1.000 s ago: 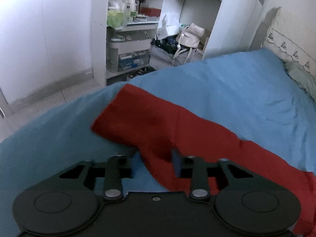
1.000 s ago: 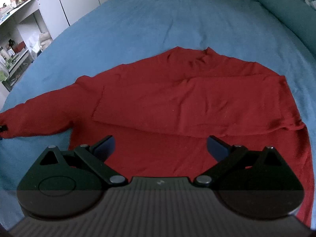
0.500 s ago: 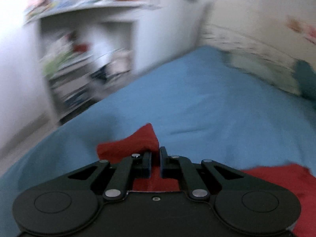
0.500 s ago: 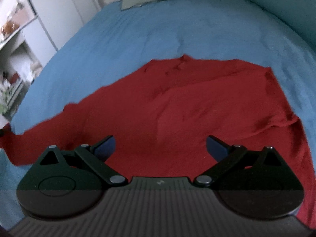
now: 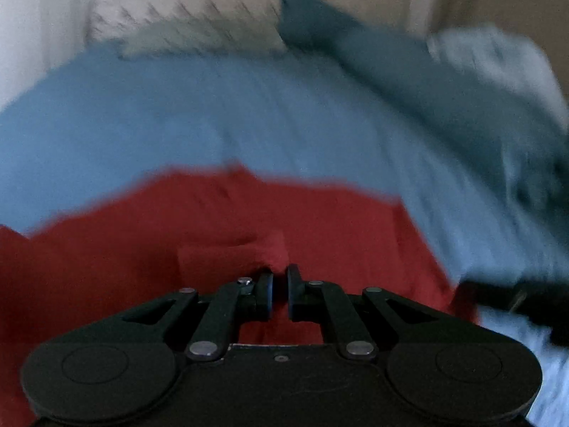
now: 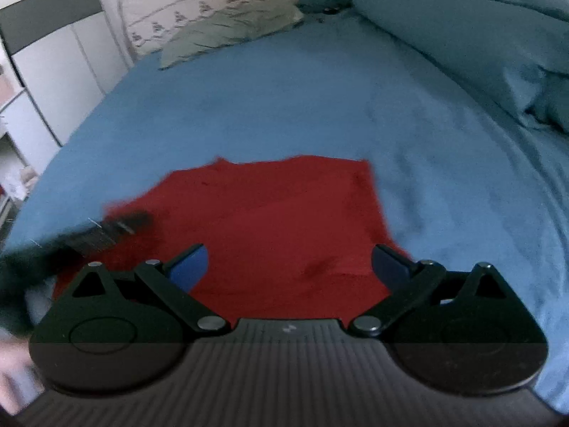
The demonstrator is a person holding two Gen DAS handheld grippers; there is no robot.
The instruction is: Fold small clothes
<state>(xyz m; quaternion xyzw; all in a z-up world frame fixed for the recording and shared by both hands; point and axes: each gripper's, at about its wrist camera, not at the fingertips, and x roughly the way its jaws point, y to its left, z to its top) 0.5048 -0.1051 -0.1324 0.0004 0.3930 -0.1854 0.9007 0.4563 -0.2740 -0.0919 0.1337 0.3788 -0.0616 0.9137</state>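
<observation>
The red top (image 6: 284, 227) lies spread on the blue bed (image 6: 270, 106), close in front of both grippers, with pillows (image 6: 220, 25) well beyond it at the head of the bed; the left gripper (image 5: 280, 286) has its jaws drawn narrow and pinched on a bunched end of the red cloth, most likely a sleeve cuff (image 5: 270, 252), held over the body of the garment; the left view is smeared by motion, so the exact edge of the cuff cannot be made out; the right gripper (image 6: 290, 265) hangs low over the near hem with its jaws wide and nothing between them; in the right view the left tool shows as a dark blur (image 6: 89, 238) at the garment's left side. As for progress, the right side of the top looks already turned in, since its right edge reads as a fairly straight line, and the left sleeve seems to be in the act of being laid across; what appears left is setting that sleeve down flat, then folding the body over on itself. The garment's long axis now seems to run away from the cameras, with the near hem toward the grippers and the neck end pointing toward the pillows.
</observation>
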